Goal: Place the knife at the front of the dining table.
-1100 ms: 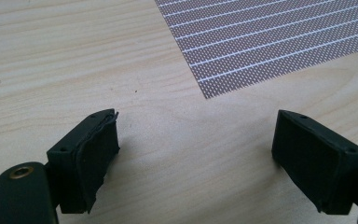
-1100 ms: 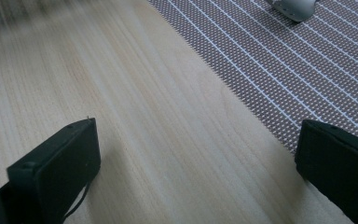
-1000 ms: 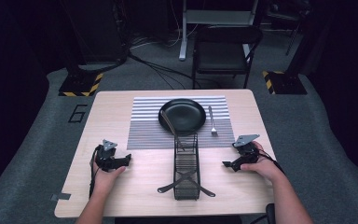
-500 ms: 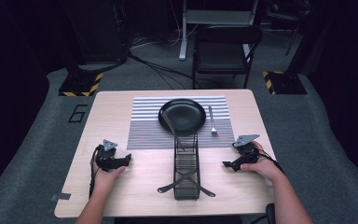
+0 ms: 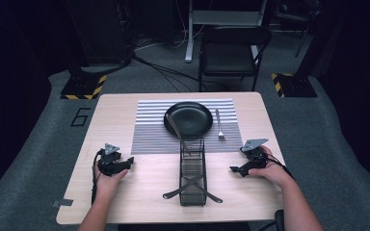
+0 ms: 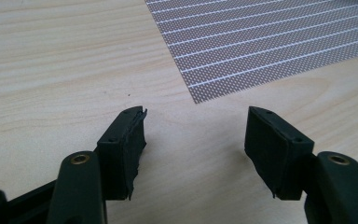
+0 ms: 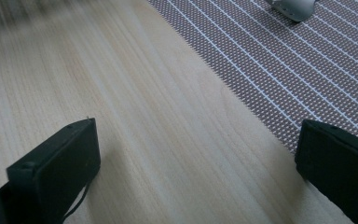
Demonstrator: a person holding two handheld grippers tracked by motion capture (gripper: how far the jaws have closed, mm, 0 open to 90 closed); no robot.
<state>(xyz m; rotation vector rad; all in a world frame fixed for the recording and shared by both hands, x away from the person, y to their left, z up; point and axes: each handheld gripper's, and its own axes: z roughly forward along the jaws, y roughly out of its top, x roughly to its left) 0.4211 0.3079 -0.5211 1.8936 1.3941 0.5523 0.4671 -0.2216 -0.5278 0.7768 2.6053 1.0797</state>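
My left tongs (image 6: 193, 135) rested low on the table (image 5: 125, 115), near my side of it. Their jaws had just been closing a bit, but they were still apart and nothing was between them. I think I was only trying them out. My right tongs (image 7: 196, 154) sat on the other side, spread wide, and they held nothing too. Both pointed in toward the middle, so I could reach from either side.

Between my hands stood a black wire rack (image 5: 192, 173), right at the near edge of the striped mat (image 5: 147, 130). Past it a black plate (image 5: 189, 118) lay on the mat, with a long thin stick (image 5: 176, 130) resting across it. A fork (image 5: 218, 125) lay just beside the plate. I guess the rack waited close by so those things could go into it.
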